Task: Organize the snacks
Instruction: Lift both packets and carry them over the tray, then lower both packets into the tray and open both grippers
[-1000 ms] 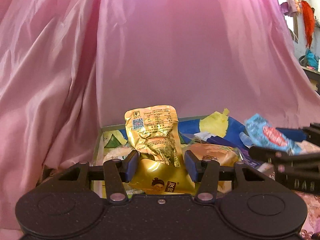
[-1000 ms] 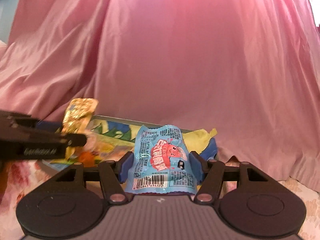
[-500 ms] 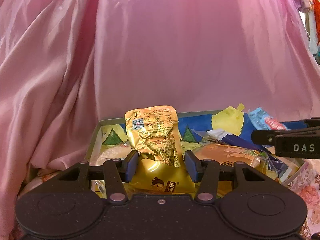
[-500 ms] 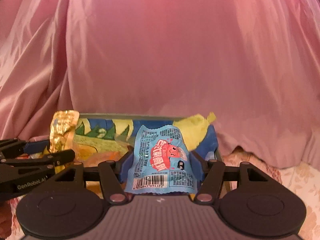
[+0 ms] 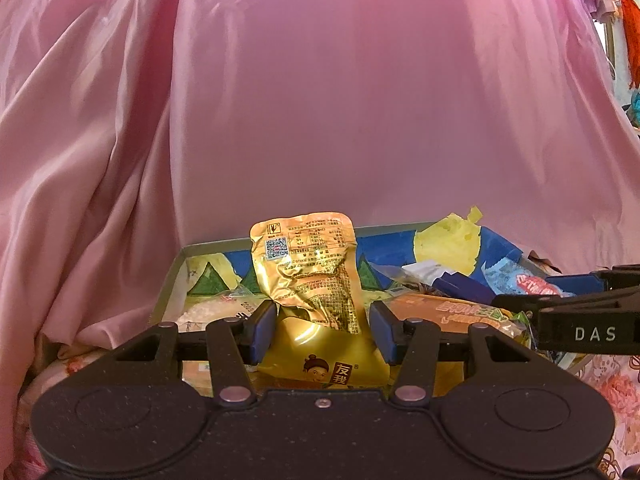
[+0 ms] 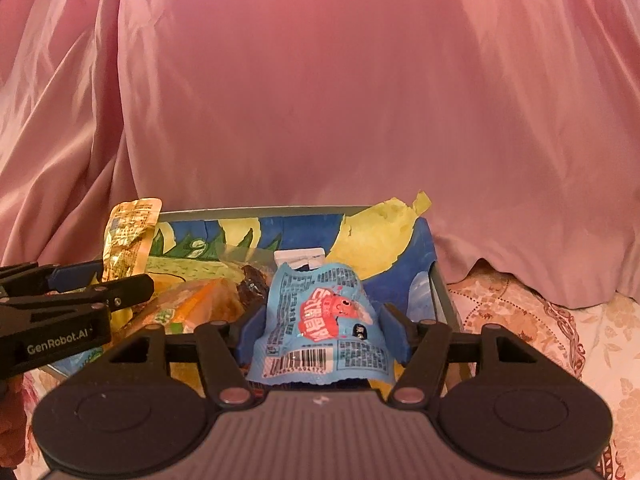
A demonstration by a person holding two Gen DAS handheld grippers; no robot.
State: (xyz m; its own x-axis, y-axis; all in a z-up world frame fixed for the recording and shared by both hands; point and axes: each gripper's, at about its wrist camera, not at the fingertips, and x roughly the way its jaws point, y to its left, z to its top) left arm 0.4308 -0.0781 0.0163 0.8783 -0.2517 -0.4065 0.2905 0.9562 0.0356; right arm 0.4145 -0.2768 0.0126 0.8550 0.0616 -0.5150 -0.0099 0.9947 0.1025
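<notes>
Clamping a light, crinkly gold foil pouch, the left gripper pinches its mid-body; right gripper likewise grips the blue strawberry packet.

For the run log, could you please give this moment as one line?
left gripper: shut on gold packet | right gripper: shut on blue packet | both over snack box

The left gripper holds a foil packet upright over the box of snacks; to its right, the right gripper holds a pouch above the same box; behind the box hangs a cloth.
</notes>
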